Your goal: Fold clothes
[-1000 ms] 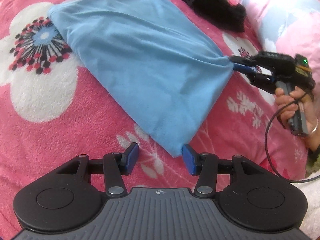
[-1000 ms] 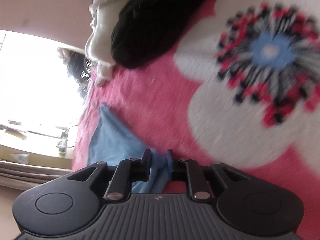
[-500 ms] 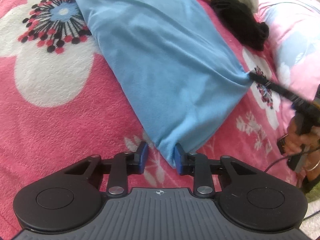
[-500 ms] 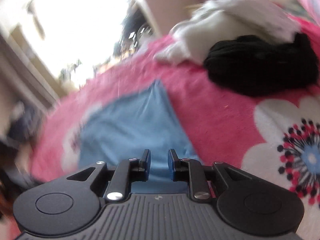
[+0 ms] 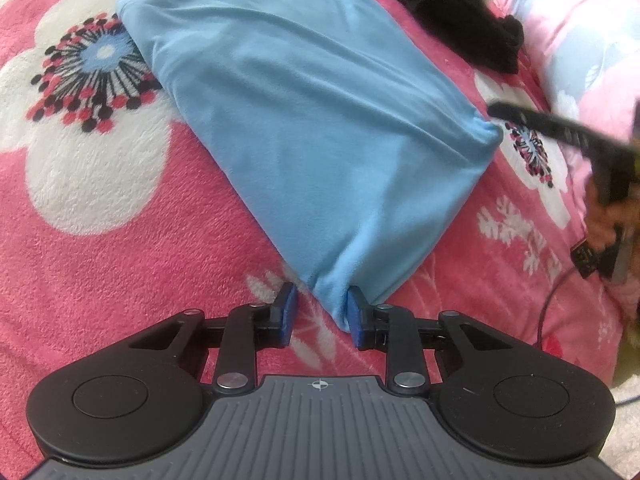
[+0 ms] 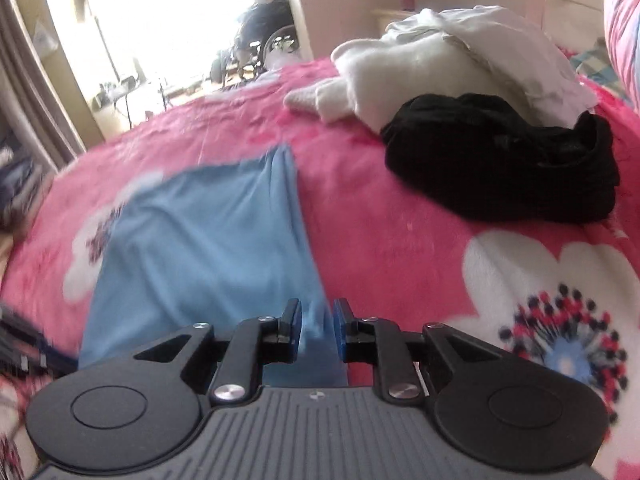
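A blue garment [image 5: 304, 128] is spread flat on the pink floral bed [image 5: 120, 272]. Its near corner lies between the parted jaws of the left claw [image 5: 318, 316], ungripped; the right claw [image 6: 316, 326], also released, straddles another edge. Whichever fold is in hand, both corners would need clamping before lifting.

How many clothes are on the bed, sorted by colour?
Blue: 1, the blue cloth spread on the pink flowered blanket
Black: 1, the black garment in a crumpled heap
White: 1 pile, the white clothes; it may hold more than one piece, I cannot tell
Total: 3
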Demonstrator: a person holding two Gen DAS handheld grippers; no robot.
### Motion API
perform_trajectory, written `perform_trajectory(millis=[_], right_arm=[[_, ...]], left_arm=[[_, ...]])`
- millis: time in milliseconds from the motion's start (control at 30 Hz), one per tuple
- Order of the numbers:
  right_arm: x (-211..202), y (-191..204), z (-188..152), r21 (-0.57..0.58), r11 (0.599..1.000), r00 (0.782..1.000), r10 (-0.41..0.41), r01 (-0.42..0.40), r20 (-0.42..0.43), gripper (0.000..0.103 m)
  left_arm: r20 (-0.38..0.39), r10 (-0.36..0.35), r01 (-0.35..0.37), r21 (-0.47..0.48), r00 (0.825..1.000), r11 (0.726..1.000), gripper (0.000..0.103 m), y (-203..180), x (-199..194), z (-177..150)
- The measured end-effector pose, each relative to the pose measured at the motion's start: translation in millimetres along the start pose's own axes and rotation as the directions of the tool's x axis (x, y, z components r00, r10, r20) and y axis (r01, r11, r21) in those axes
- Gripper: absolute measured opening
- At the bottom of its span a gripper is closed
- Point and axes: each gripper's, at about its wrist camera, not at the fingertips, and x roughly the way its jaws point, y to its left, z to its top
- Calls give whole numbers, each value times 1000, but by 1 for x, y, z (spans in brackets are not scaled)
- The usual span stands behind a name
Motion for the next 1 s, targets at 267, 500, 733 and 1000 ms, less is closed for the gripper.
perform_trajectory(millis=[267, 500, 733, 1000], right_arm=[[41, -16, 9, 92, 995, 996, 54, -47, -75, 14], [41, -52, 4, 314, 949, 998, 48, -36, -32, 13], [82, -18, 42, 135, 990, 999, 37, -32, -35, 14], [130, 20, 86, -75, 997, 999, 23, -26, -37, 0]], left_arm=[[5, -9, 10, -13, 1000, 1000, 27, 4, -1, -1], [12, -19, 19, 6, 1000, 1000, 28, 4, -1, -2], [20, -20, 20, 20, 1000, 1000, 28, 4, -2, -3], [28, -23, 23, 22, 999, 1000, 29, 5, -3, -5]])
